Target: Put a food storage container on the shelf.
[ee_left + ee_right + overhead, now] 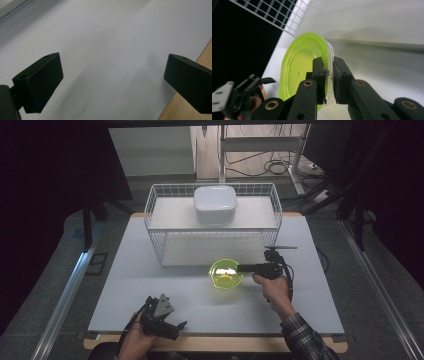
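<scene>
A translucent yellow-green bowl point(225, 274) sits on the white table point(150, 280), just in front of the wire rack point(160, 240). My right gripper point(246, 268) reaches in from the right and is shut on the bowl's right rim. In the right gripper view the two jaws of that gripper point(329, 73) pinch the thin wall of the bowl point(297, 65), one jaw inside and one outside. My left gripper point(170, 322) rests in a hand near the table's front edge, open. In its own view the left gripper point(112, 72) stands wide apart over bare table.
A white lidded container point(215, 204) stands on the top shelf of the wire rack; the rack's mesh point(274, 15) also appears beyond the bowl. The table's wooden edge point(202, 56) runs close beside the left gripper. Dark floor and cables surround the table.
</scene>
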Demonstrator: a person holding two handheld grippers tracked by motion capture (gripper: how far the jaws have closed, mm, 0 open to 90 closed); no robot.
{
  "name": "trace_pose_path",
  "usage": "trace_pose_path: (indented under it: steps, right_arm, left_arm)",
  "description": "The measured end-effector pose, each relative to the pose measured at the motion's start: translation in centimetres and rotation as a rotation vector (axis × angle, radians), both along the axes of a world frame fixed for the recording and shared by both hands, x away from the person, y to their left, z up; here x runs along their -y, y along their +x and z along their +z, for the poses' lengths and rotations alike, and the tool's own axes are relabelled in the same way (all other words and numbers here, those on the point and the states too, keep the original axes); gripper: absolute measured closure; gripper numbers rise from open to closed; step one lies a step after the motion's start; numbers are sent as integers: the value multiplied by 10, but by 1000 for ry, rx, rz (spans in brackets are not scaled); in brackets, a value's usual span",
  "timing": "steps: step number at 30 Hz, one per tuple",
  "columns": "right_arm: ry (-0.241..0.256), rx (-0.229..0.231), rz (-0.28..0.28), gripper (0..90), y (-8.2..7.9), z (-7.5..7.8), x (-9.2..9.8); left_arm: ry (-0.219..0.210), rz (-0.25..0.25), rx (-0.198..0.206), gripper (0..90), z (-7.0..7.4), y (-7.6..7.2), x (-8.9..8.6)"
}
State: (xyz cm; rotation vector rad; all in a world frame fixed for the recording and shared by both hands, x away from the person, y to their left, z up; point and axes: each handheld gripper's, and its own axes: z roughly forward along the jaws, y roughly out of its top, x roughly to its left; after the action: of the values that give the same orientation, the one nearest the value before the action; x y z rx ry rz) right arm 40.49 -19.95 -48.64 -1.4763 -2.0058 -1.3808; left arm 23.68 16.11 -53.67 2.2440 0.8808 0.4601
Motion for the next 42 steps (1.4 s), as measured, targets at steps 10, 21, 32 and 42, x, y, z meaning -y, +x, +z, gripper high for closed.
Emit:
trace_pose_path:
  steps: [10,21,32,42]
  right_arm:
    - [39,93,61,818,-24,47,-6]
    - [75,145,84,819,-27,101,-12]
    - [118,214,75,819,-15,164,-16]
    - [114,267,24,819,7,209,-25]
  left_arm:
    - [-44,15,20,17,5,-1,-4]
    - [-41,10,23,16,6,-1,-4]
    - [-41,3,20,16,5,-1,-4]
    - [-40,-2,13,16,5,-1,-3]
